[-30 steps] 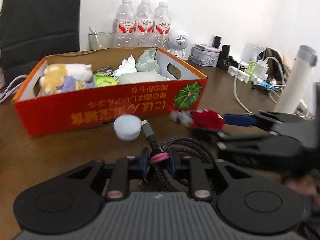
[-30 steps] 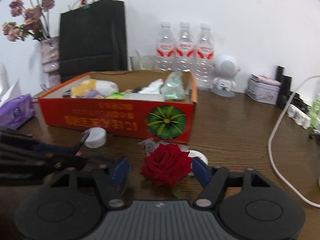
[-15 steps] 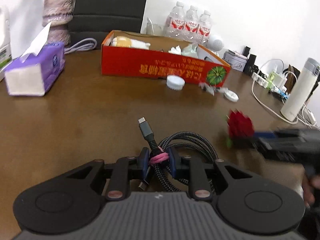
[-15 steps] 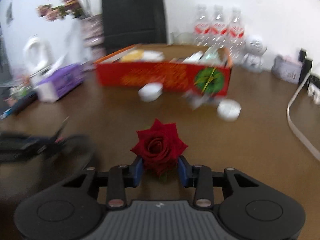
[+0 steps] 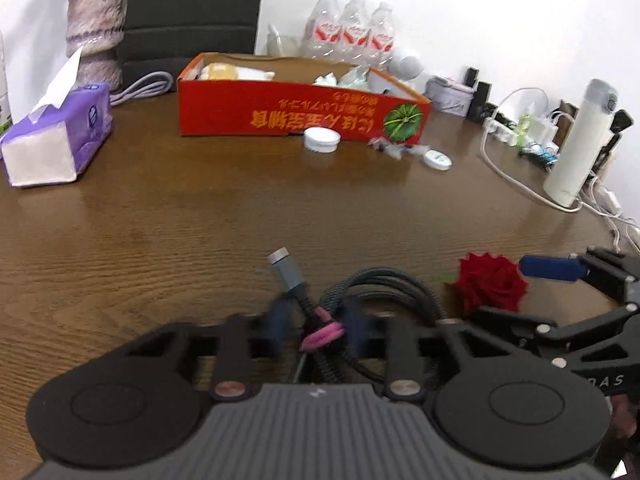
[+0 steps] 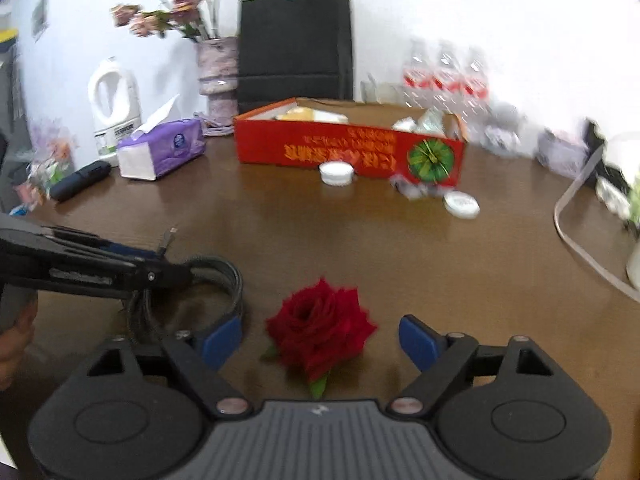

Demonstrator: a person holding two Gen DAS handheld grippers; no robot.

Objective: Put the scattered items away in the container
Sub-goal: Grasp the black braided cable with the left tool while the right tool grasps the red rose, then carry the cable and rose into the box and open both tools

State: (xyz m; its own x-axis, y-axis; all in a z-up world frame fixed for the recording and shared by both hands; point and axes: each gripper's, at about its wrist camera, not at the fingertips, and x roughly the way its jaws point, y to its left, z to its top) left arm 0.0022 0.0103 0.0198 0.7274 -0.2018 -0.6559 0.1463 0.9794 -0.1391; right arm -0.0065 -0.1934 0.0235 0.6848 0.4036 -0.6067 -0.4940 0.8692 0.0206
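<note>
Looks like an office or home desk, not a lab. Dark brown wood-grain table [image 5: 200, 220] against a plain white wall [image 5: 480, 20]. Black high-backed chair [image 5: 192, 8] pushed up behind it. Desk clutter: purple tissue pack [image 5: 60, 136], three clear plastic water bottles with red labels [image 5: 354, 34], grey textured vase of dried pink flowers [image 6: 216, 68], white power strip with chargers and cables [image 5: 520, 132], white laundry jug [image 6: 114, 100].

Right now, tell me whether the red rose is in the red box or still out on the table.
Out. The red rose lies on the wooden table, well short of the red box, between the right gripper's opening jaws, untouched.
</note>
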